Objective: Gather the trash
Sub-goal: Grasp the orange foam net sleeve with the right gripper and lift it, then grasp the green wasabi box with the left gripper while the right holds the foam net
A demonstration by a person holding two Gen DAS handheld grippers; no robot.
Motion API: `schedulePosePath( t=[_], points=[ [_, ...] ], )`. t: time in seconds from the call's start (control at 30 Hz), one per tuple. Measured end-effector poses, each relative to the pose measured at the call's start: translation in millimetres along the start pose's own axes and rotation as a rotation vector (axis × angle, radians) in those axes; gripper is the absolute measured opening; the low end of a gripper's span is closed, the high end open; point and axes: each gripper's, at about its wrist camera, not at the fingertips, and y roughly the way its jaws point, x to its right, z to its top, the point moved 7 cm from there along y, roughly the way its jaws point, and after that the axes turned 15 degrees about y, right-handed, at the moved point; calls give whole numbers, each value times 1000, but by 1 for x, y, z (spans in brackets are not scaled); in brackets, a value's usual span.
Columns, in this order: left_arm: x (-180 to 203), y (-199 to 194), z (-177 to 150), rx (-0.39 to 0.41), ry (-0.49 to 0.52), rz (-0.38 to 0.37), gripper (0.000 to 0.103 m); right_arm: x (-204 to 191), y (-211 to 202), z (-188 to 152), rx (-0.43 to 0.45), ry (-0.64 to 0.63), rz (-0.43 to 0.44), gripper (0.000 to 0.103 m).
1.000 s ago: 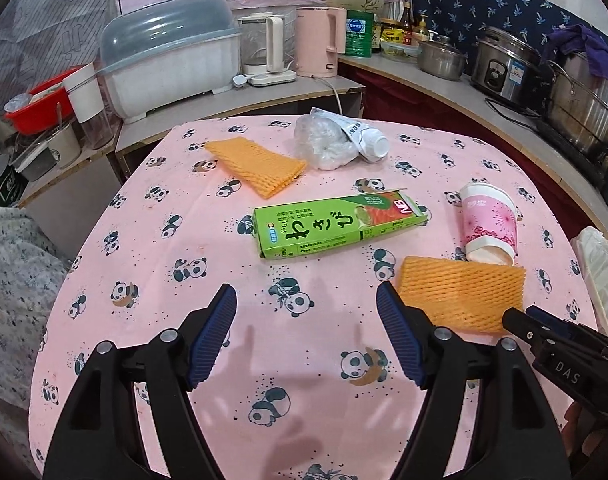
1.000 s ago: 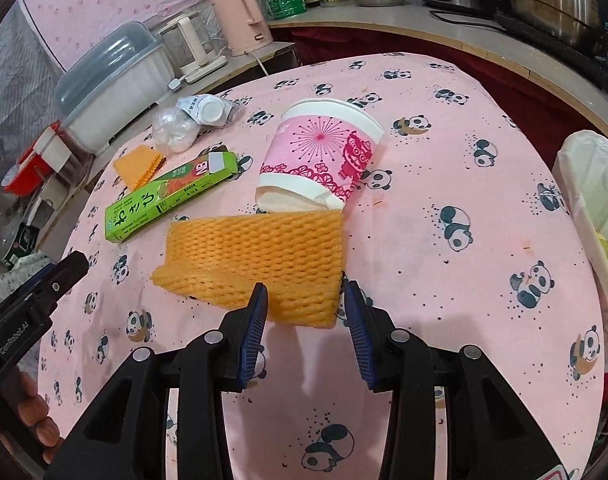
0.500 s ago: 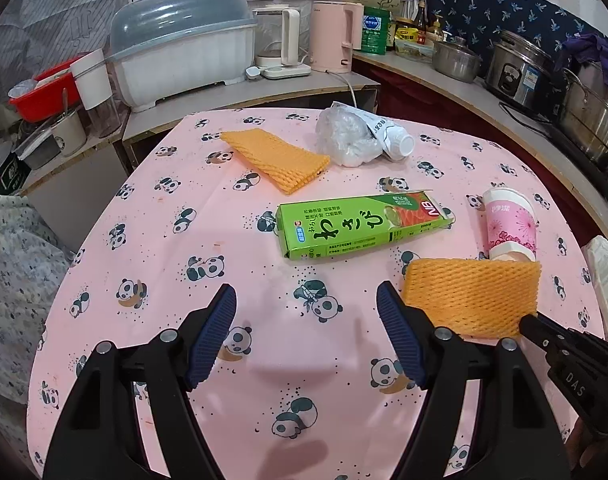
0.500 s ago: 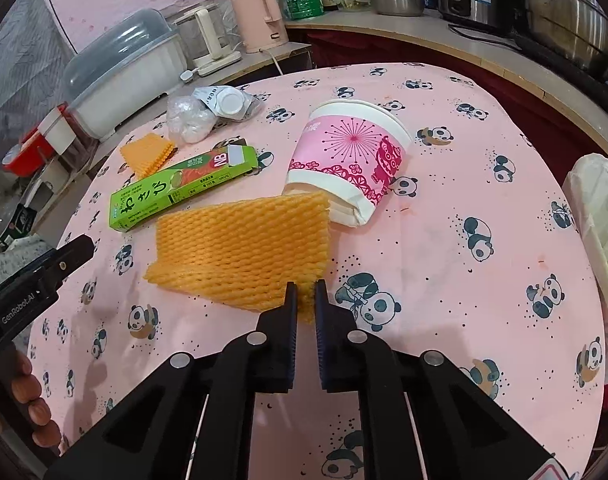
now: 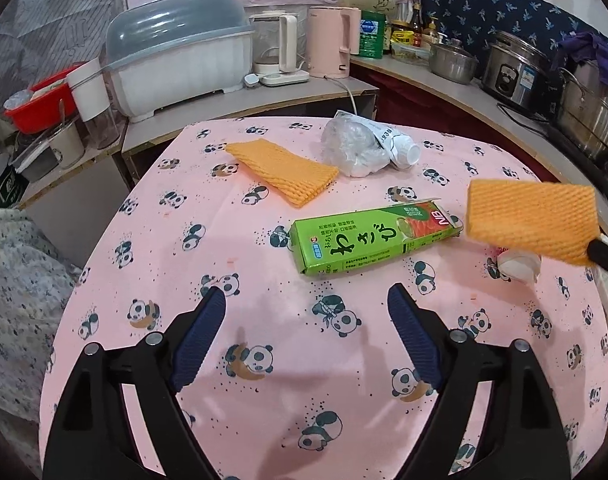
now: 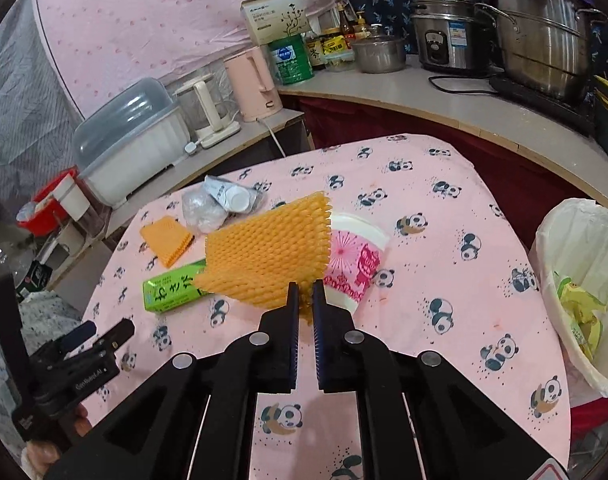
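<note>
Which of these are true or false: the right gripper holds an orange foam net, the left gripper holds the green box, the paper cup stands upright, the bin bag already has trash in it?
1. The right gripper holds an orange foam net. True.
2. The left gripper holds the green box. False: it is open and empty above the table, short of the box.
3. The paper cup stands upright. False: it lies on its side.
4. The bin bag already has trash in it. True.

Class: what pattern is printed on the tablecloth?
Pandas on pink: the tablecloth shows it best in the left wrist view.
</note>
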Motion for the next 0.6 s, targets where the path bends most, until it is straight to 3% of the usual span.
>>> schedulePosePath(
  t=[0.33,0.6],
  points=[
    [12,46,27,47,343,-123,81,3,4,45,41,80,27,7],
    [32,80,39,49,513,-248,84,2,14,55,36,93,24,7]
  ],
)
